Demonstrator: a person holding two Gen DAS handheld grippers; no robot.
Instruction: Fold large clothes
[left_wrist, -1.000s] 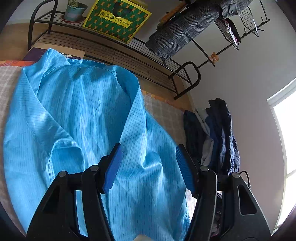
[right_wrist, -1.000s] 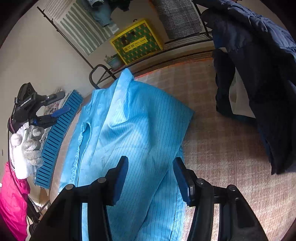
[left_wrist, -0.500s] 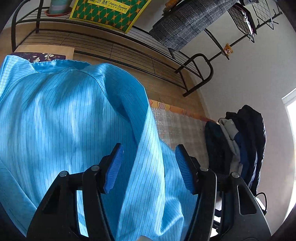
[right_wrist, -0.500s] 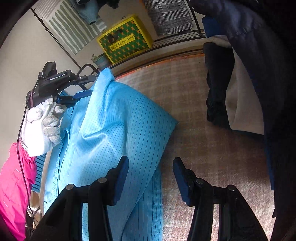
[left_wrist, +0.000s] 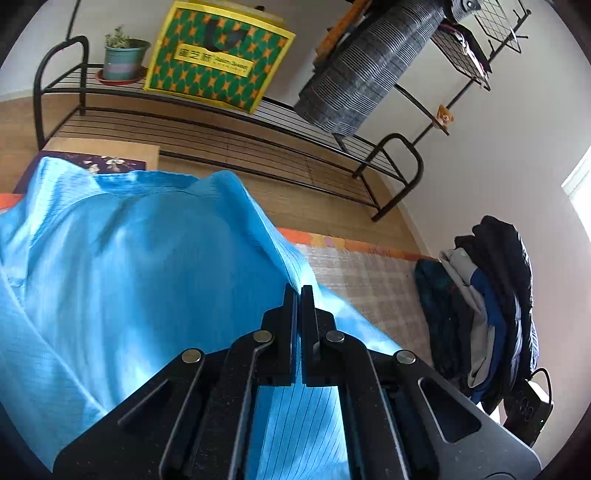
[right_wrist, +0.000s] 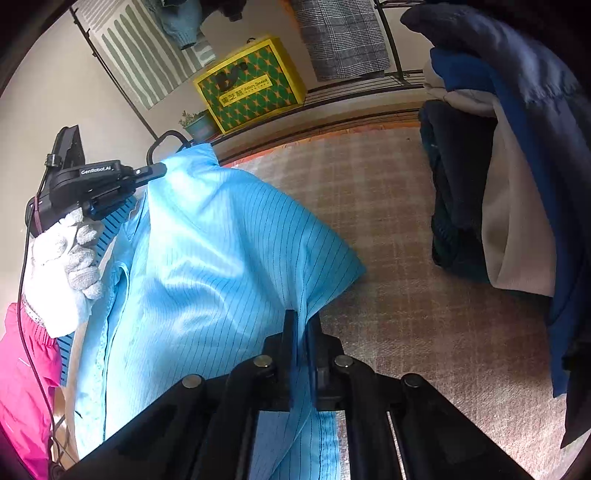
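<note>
A large, bright blue garment (right_wrist: 207, 266) with thin dark pinstripes and a slight sheen is held partly lifted above a plaid-patterned rug (right_wrist: 399, 302). Its upper part rises to a peak near the rug's far edge, and a sleeve-like fold juts out toward the rug's middle. A front placket with a stitched seam runs down one side. The cloth drapes in soft billows, its lower part trailing toward the rug's near edge.
</note>
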